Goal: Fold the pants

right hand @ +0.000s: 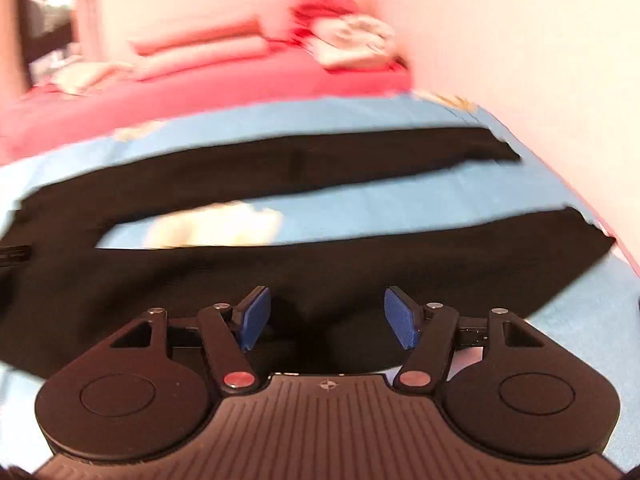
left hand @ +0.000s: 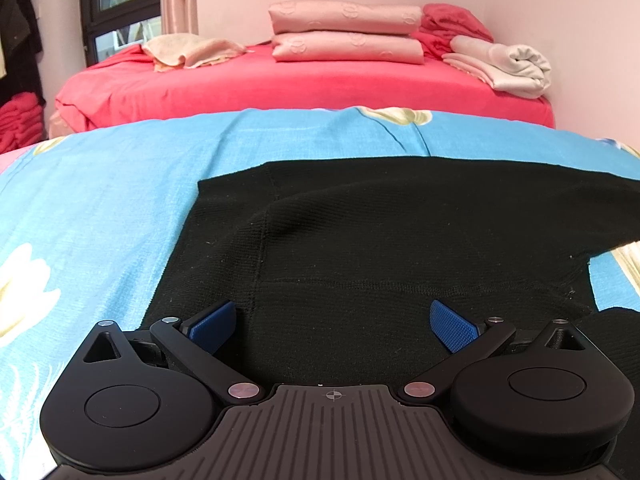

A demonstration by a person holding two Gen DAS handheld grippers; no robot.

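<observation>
One pair of black knit pants [left hand: 400, 232] lies flat on the blue flowered sheet [left hand: 100, 200], its two legs spread apart. It looks soft and limp, so I'd pinch a hem or waistband edge. My left gripper [left hand: 334, 322] and right gripper [right hand: 328, 316] both gape wide, holding nothing.

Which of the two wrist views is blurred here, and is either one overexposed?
Left wrist view: sharp, evenly lit; knit of the black pants readable. Right wrist view: motion-smeared, pants edges streaked, wall washed out pale; only the right gripper stays crisp.
</observation>
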